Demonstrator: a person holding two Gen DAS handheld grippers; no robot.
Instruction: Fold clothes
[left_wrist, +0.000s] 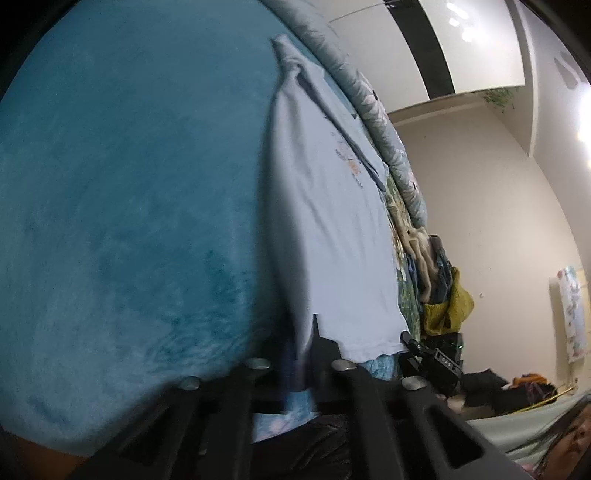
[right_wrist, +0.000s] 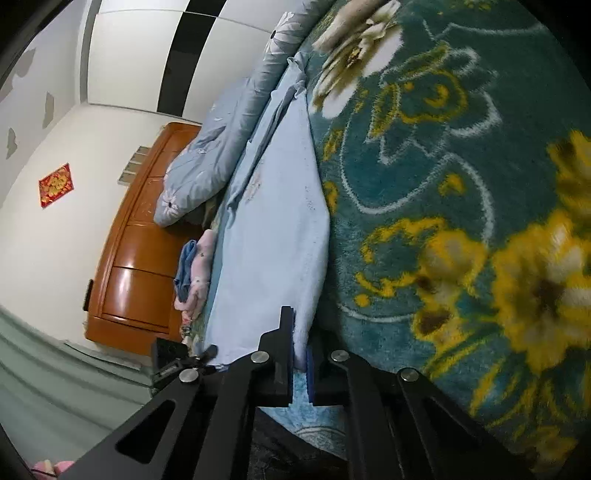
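A light blue T-shirt (left_wrist: 332, 221) lies stretched lengthwise on the bed, with a small print near its chest. My left gripper (left_wrist: 304, 347) is shut on the near hem at one corner, and the fabric runs up from between its fingers. In the right wrist view the same T-shirt (right_wrist: 273, 240) lies flat, and my right gripper (right_wrist: 300, 343) is shut on the hem between its blue pads. Each view shows the other gripper at the opposite hem corner: the right gripper (left_wrist: 406, 338) and the left gripper (right_wrist: 211, 350).
A teal plush blanket (left_wrist: 129, 184) with yellow and white flowers (right_wrist: 461, 184) covers the bed. A rolled grey-blue quilt (right_wrist: 221, 140) lies along the shirt's far side. Folded clothes (right_wrist: 192, 273) and a pile of garments (left_wrist: 443, 295) sit nearby. A wooden headboard (right_wrist: 136, 258) stands by the wall.
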